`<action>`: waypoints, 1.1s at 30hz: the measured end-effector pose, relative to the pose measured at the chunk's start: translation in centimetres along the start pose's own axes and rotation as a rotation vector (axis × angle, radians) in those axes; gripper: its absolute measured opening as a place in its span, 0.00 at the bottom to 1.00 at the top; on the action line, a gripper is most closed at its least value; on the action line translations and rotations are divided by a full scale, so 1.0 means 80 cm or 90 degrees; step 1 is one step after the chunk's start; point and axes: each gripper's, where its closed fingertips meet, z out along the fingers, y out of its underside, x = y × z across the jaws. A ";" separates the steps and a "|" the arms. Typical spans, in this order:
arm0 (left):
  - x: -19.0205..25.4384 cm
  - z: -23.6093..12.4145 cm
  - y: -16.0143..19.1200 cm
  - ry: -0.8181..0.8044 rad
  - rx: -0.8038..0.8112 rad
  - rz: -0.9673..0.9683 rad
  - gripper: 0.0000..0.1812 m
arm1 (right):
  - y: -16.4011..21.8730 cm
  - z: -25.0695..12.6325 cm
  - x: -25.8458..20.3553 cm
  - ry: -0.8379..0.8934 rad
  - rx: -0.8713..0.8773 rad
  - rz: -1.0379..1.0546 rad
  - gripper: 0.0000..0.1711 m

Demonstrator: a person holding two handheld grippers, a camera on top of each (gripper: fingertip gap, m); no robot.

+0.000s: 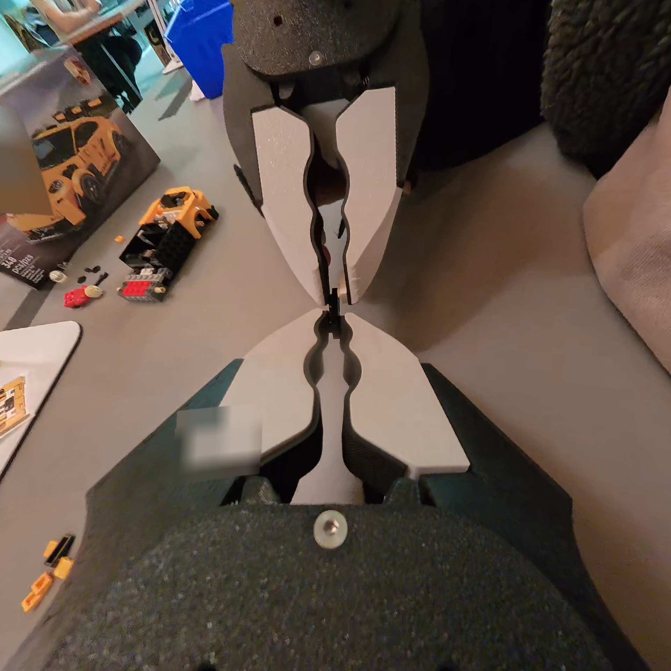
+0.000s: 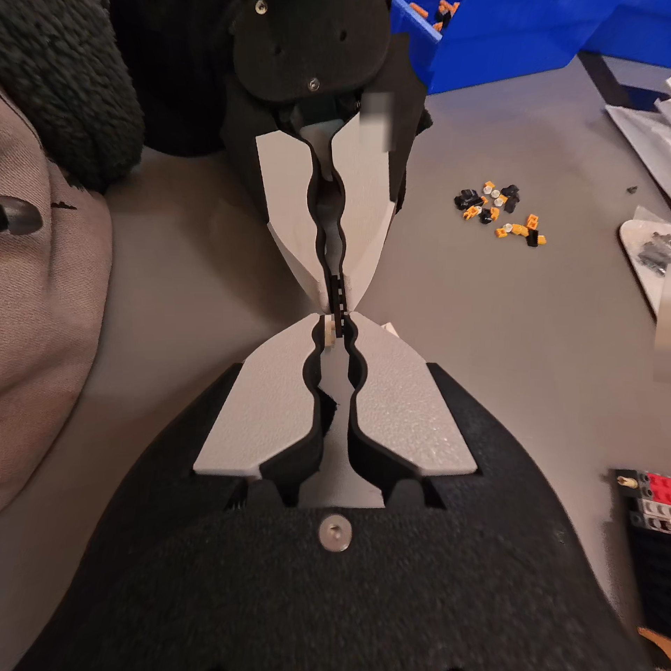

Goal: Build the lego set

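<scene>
My two grippers meet tip to tip above the grey table. My left gripper is shut on a thin black lego plate, held on edge. My right gripper faces it from above in that view. In the right wrist view my right gripper is shut on a small beige round piece and holds it against the side of the black plate. The plate runs up into the left gripper. The partly built orange and black car lies on the table to the left.
The set's box stands at far left, with red and small black pieces in front. A white tray with the manual is at left. Loose orange and black pieces and a blue bin are at right. A person's clothed body is close behind. The tips of both grippers are at nearly the same place.
</scene>
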 end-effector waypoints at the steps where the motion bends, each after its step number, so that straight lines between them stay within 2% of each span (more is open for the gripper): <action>1: -0.001 -0.001 -0.002 -0.002 0.006 -0.002 0.03 | -0.001 -0.001 0.001 0.004 0.003 -0.003 0.06; 10: -0.006 -0.006 -0.016 0.000 0.056 -0.057 0.03 | -0.014 -0.009 0.004 0.030 0.029 -0.027 0.06; 13: -0.006 -0.008 -0.020 -0.002 0.067 -0.053 0.03 | -0.014 -0.010 0.006 0.035 0.027 -0.029 0.08; 23: -0.004 -0.010 -0.021 -0.002 0.065 -0.024 0.03 | -0.013 -0.011 0.001 0.014 0.024 -0.027 0.06; 33: 0.006 -0.014 -0.021 0.047 0.076 -0.023 0.02 | -0.015 -0.007 -0.009 -0.011 0.028 -0.034 0.06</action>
